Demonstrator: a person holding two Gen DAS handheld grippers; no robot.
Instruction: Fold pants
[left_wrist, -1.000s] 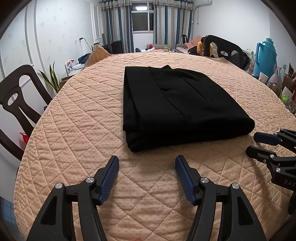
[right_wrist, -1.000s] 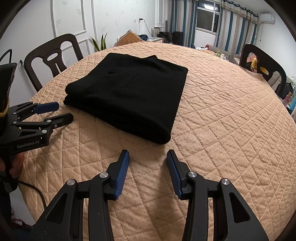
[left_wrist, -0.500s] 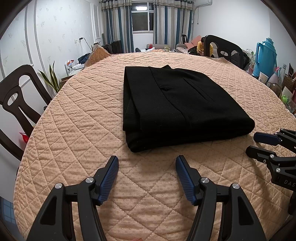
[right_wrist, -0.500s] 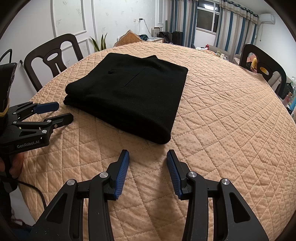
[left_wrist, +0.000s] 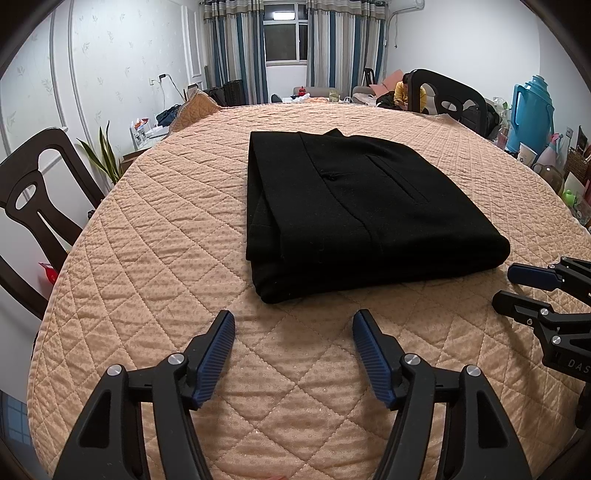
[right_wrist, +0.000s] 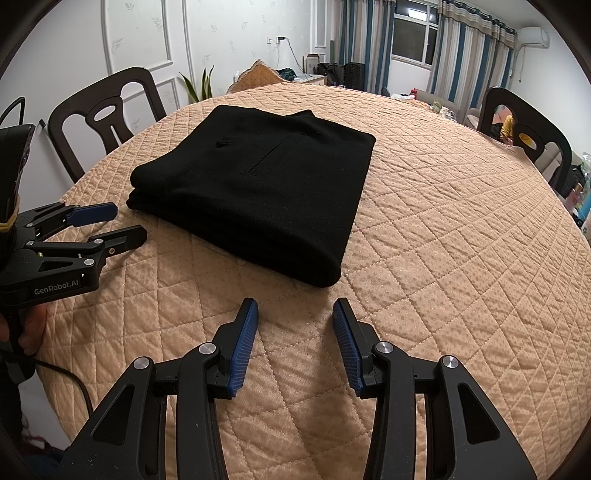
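Black pants (left_wrist: 354, 214) lie folded into a thick rectangle on the quilted peach table cover (left_wrist: 155, 236); they also show in the right wrist view (right_wrist: 266, 192). My left gripper (left_wrist: 293, 321) is open and empty, a little short of the pants' near edge. My right gripper (right_wrist: 295, 308) is open and empty, just short of the pants' near corner. The right gripper also shows at the right of the left wrist view (left_wrist: 509, 284), and the left gripper at the left of the right wrist view (right_wrist: 125, 221). Neither touches the pants.
Dark wooden chairs stand round the table (left_wrist: 33, 199) (right_wrist: 99, 118) (right_wrist: 524, 133). A blue thermos (left_wrist: 532, 110) and small items stand at the far right. A plant (left_wrist: 105, 155) stands by the wall.
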